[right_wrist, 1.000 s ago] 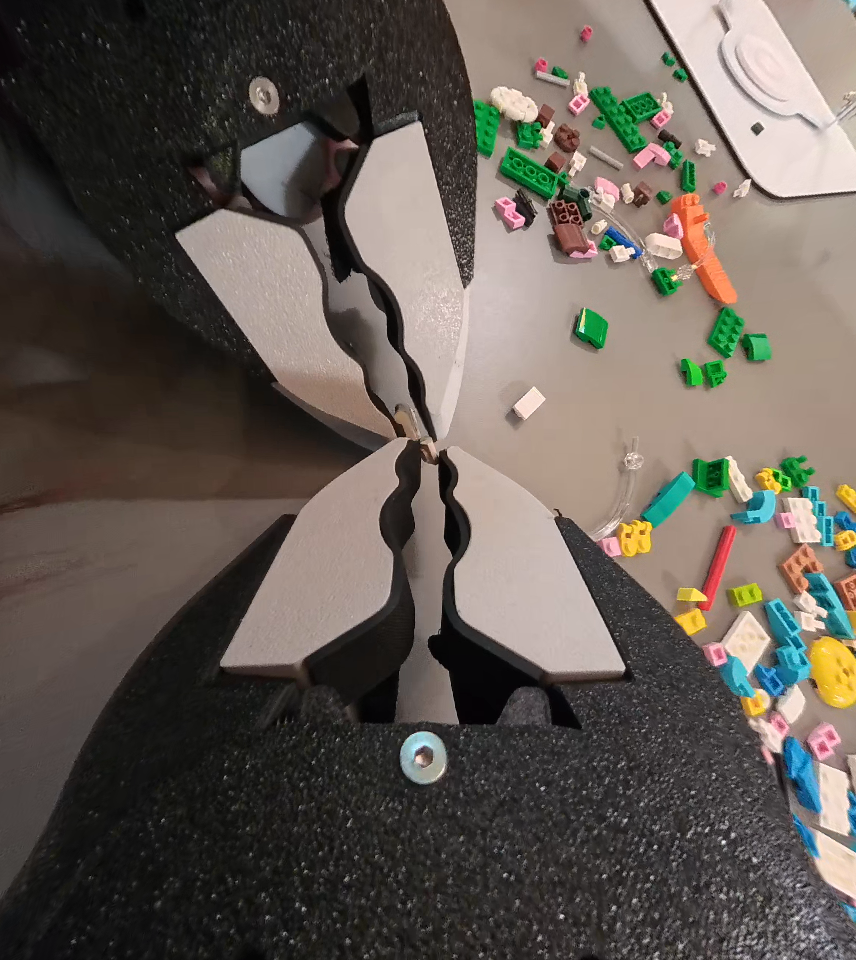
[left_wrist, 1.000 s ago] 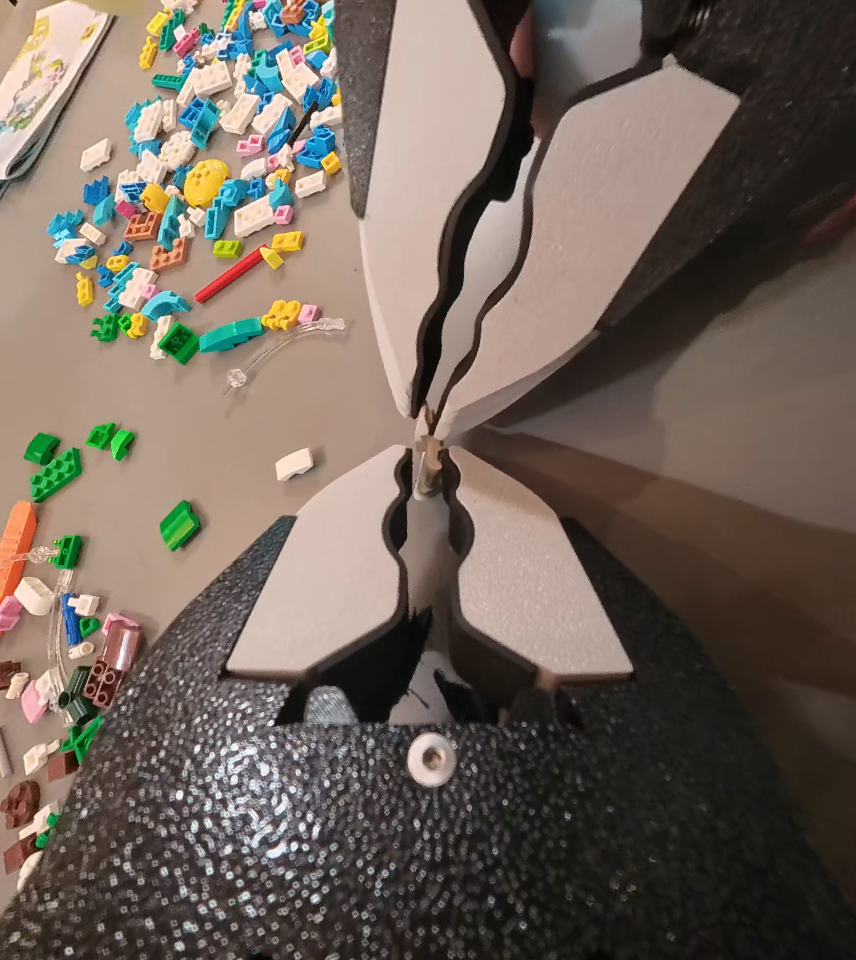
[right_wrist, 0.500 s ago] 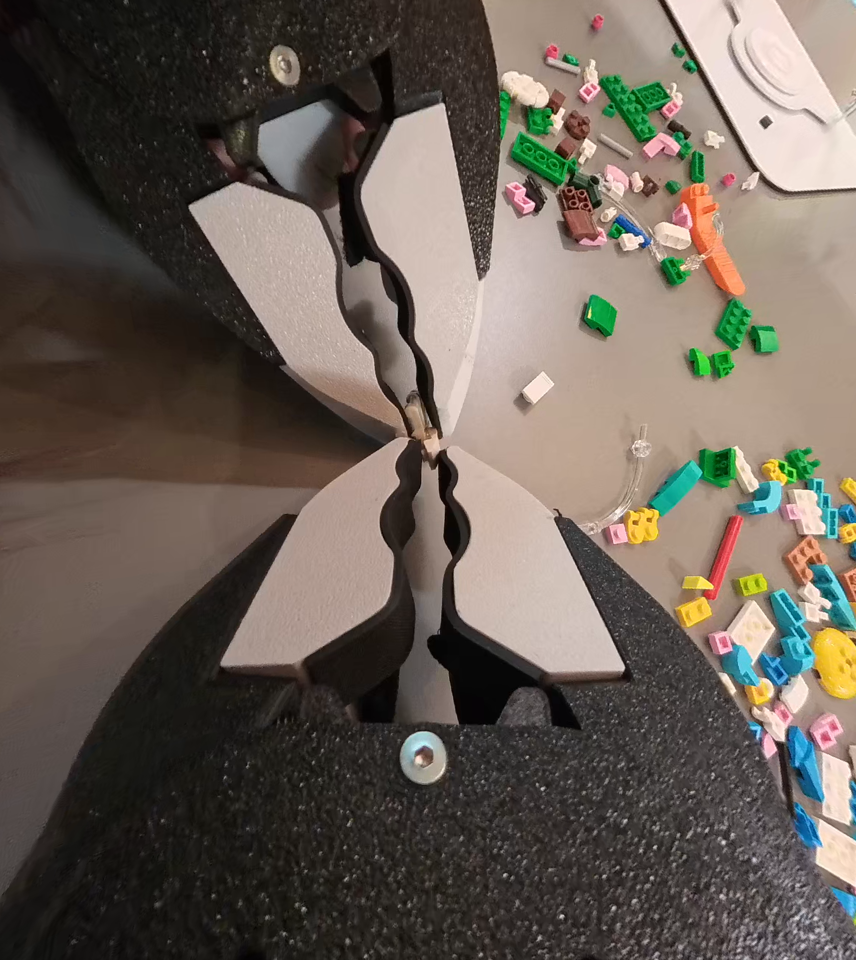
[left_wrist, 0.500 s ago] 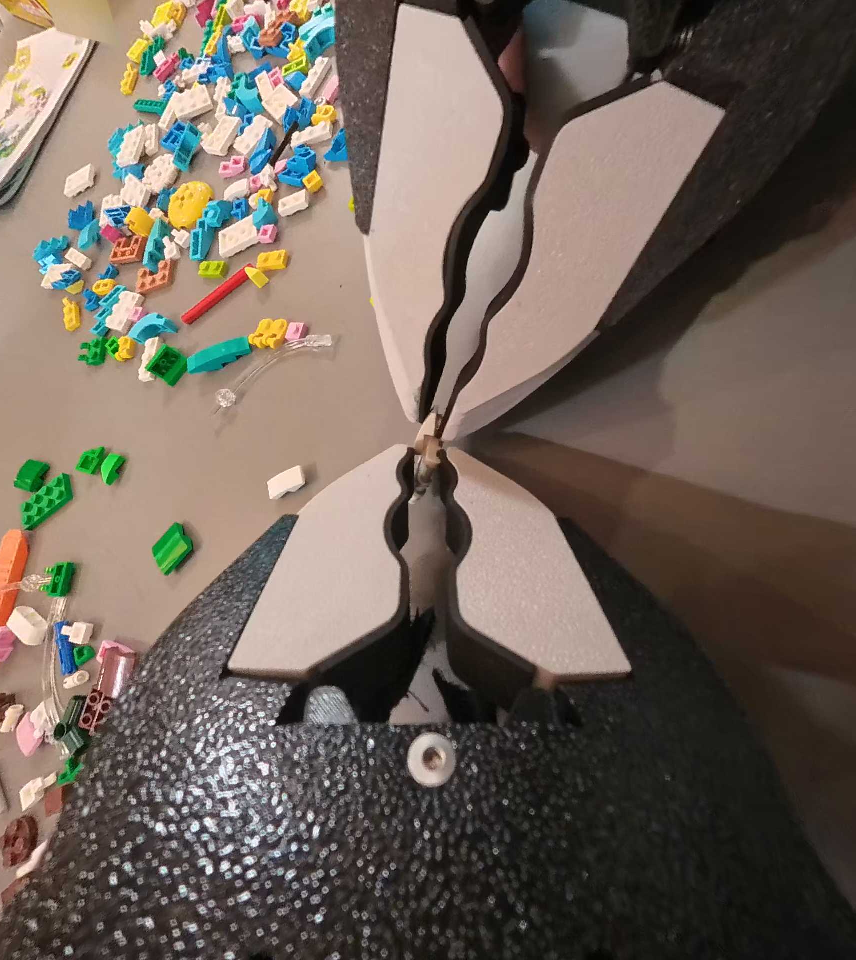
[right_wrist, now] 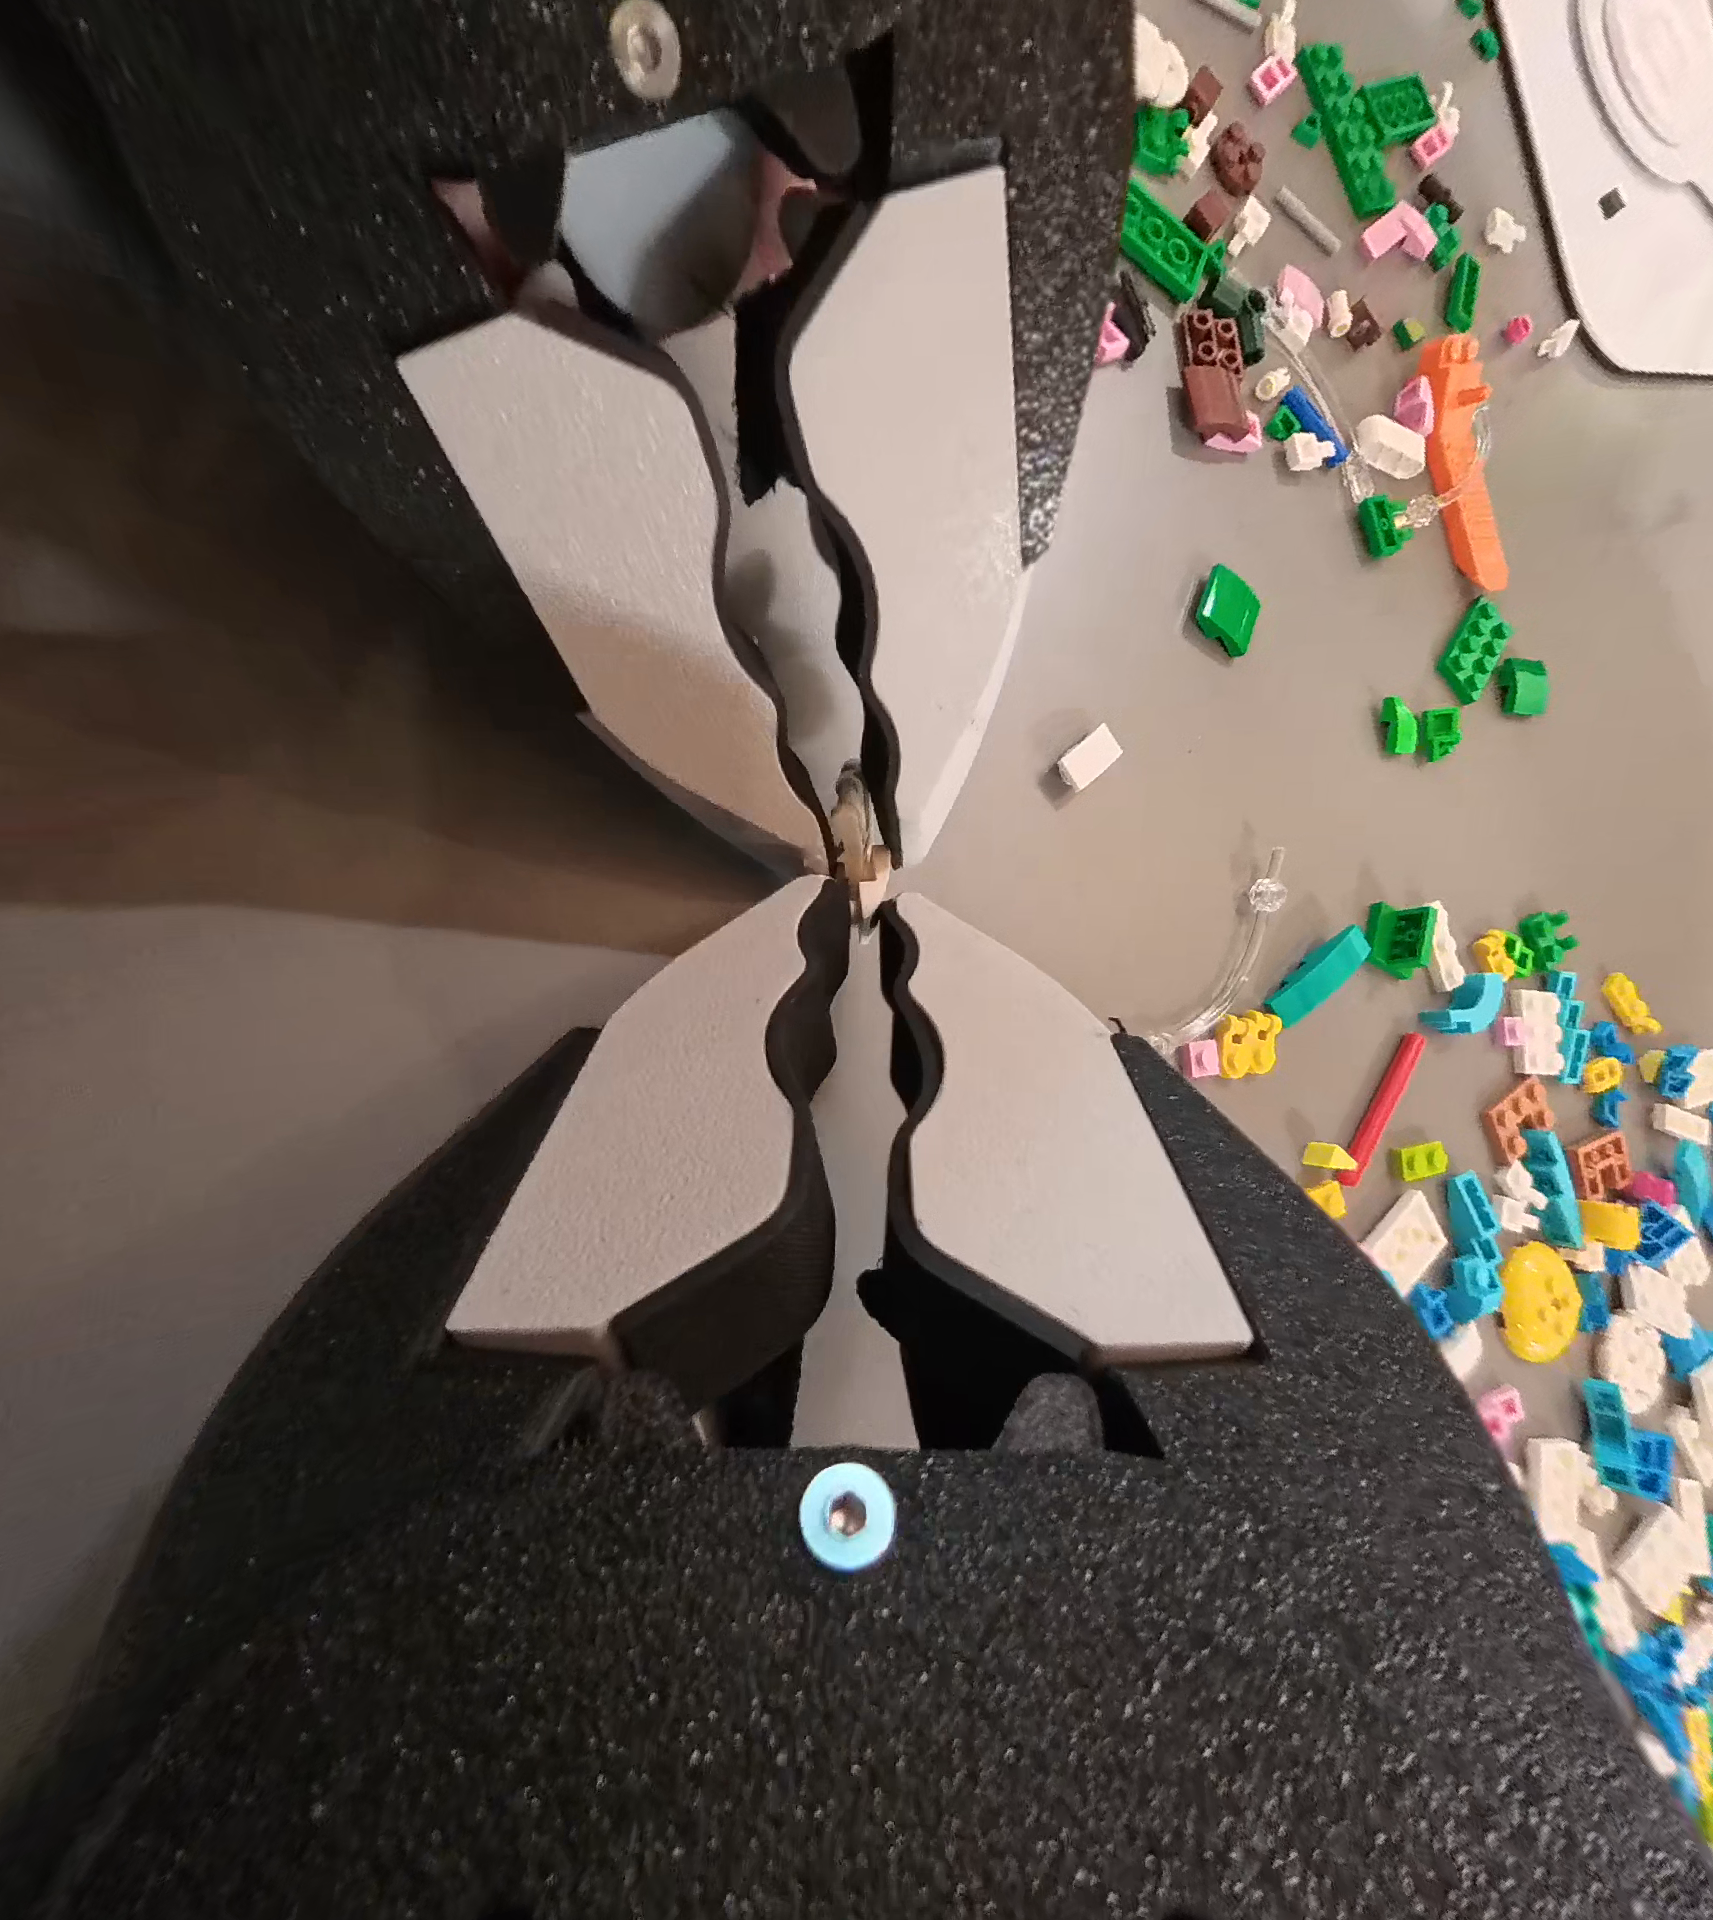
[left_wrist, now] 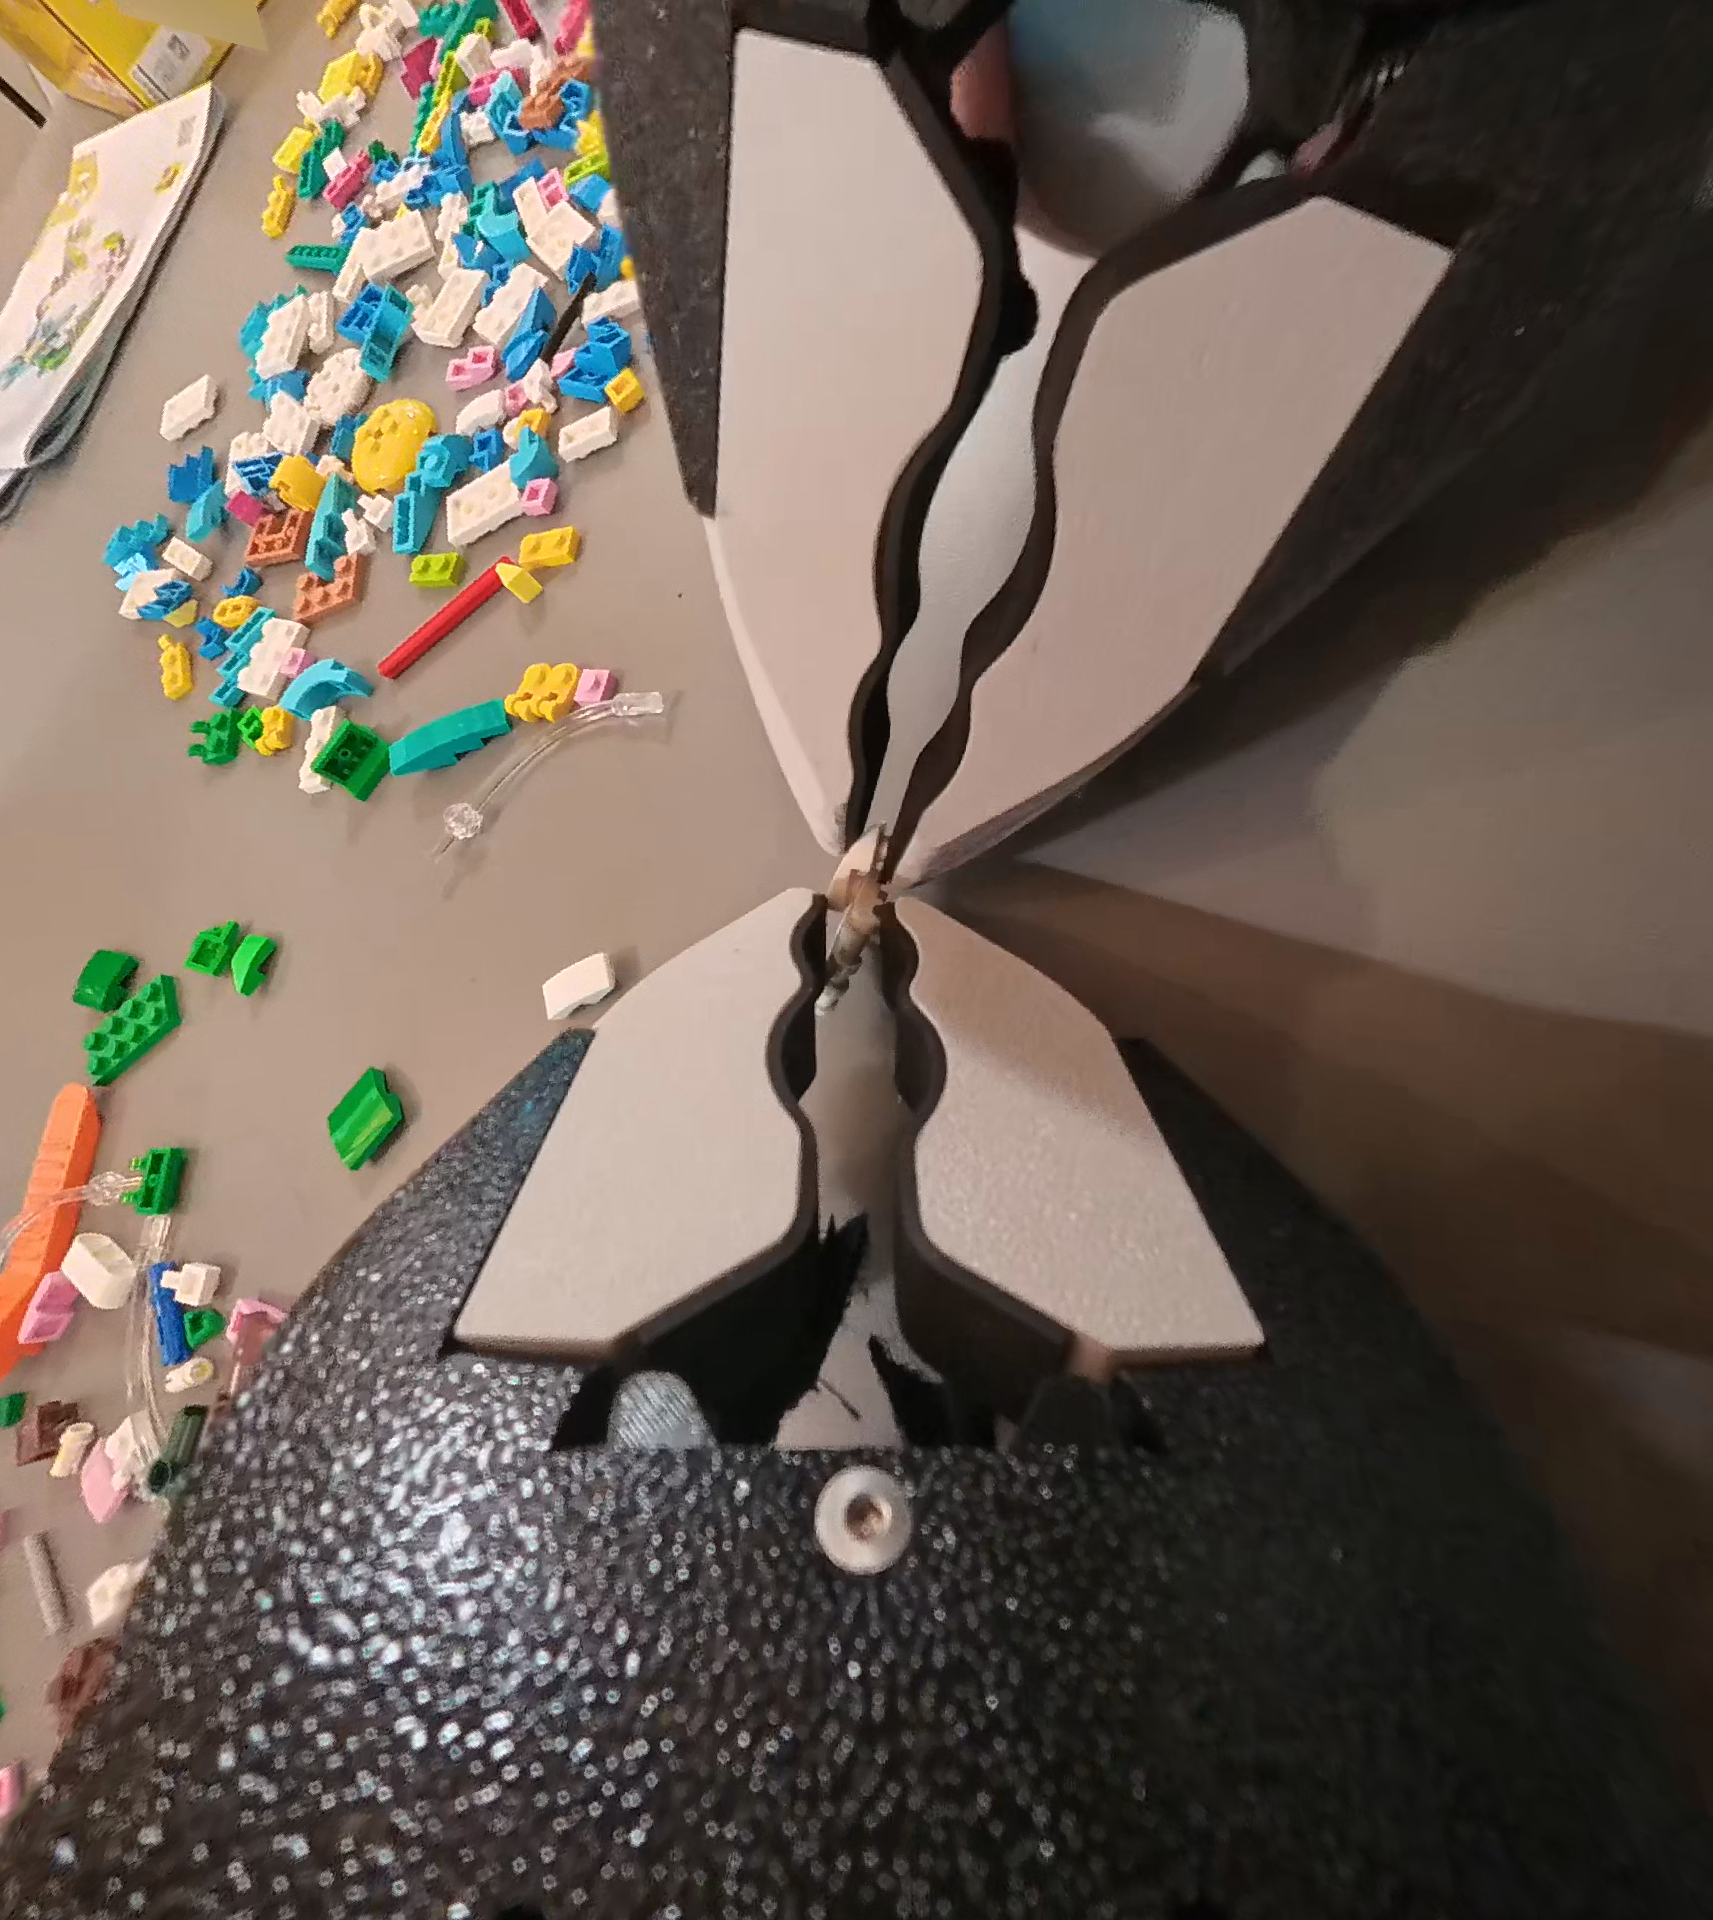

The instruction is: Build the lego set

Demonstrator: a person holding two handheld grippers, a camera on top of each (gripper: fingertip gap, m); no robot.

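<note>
My two grippers meet tip to tip above the grey table (left_wrist: 519, 914). In the left wrist view, my left gripper (left_wrist: 854, 920) is shut on a small tan piece (left_wrist: 850, 902) with a thin pale pin behind it. My right gripper (left_wrist: 878, 831) comes in from above, shut on a tan round piece (left_wrist: 867, 854) that touches the first one. In the right wrist view, my right gripper (right_wrist: 864, 906) is at the bottom and my left gripper (right_wrist: 847, 805) is above, with the joined tan pieces (right_wrist: 857, 857) between the tips. How the pieces fit is hidden by the fingers.
A heap of blue, white, yellow and pink bricks (left_wrist: 436, 312) lies far left. There are also a booklet (left_wrist: 52, 312), a red bar (left_wrist: 441, 629), a clear curved tube (left_wrist: 540, 758), a white slope brick (left_wrist: 577, 982), green bricks (left_wrist: 130, 1023), an orange piece (left_wrist: 41, 1216) and a white tray (right_wrist: 1662, 177).
Both grippers stay shut and tip to tip. The tan pieces have come closer together and turned a little. Both grippers have shifted slightly over the table.
</note>
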